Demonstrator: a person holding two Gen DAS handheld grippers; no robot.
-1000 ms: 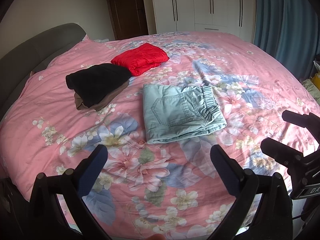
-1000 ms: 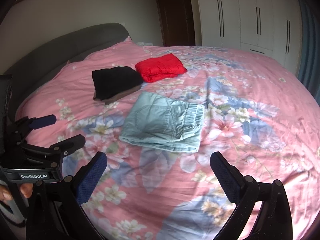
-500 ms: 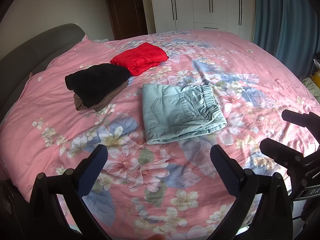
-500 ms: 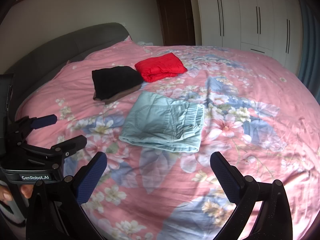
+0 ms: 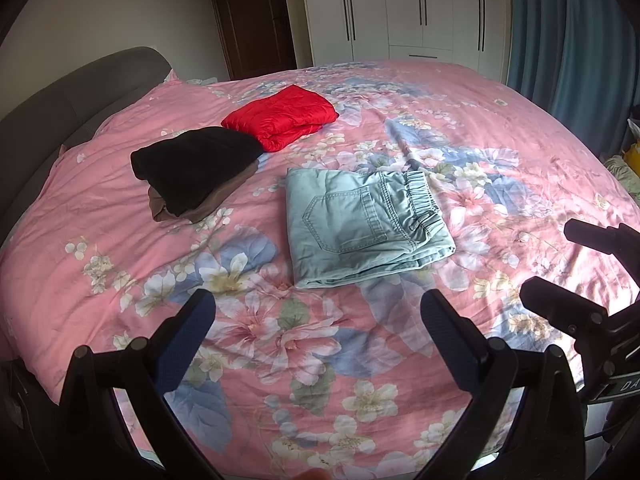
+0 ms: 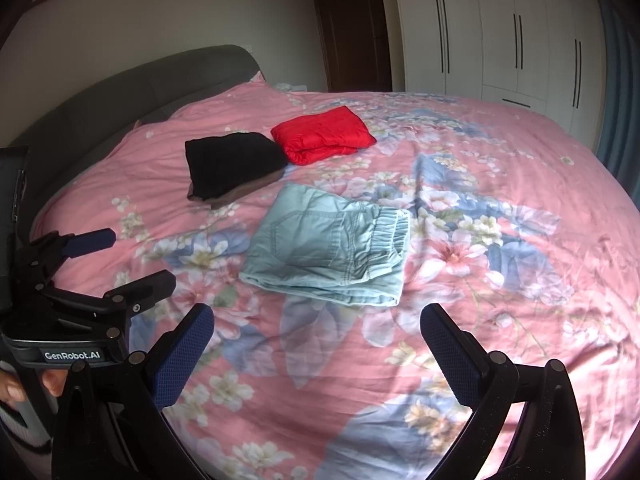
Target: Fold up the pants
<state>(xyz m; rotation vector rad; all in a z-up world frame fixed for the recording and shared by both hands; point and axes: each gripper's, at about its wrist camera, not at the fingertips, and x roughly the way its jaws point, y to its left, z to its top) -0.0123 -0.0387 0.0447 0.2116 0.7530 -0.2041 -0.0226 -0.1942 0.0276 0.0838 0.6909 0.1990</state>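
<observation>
Light green pants [image 5: 362, 222] lie folded in a flat rectangle on the pink floral bedspread [image 5: 248, 344], back pocket up, elastic waistband to the right. They also show in the right wrist view [image 6: 330, 252]. My left gripper [image 5: 318, 320] is open and empty, held back from the pants near the bed's front edge. My right gripper [image 6: 316, 330] is open and empty, also short of the pants. The right gripper shows at the right edge of the left wrist view [image 5: 580, 272]; the left gripper shows at the left of the right wrist view [image 6: 128, 258].
A folded black garment on a brown one [image 5: 196, 170] and a folded red garment [image 5: 282, 116] lie further back on the bed. A grey headboard [image 5: 60, 96] is at the left. White wardrobes [image 5: 400, 8], a dark door [image 5: 252, 16] and blue curtains [image 5: 580, 40] stand behind.
Both grippers have barely shifted; the view has drifted very slightly. The pants and the other folded garments have not moved.
</observation>
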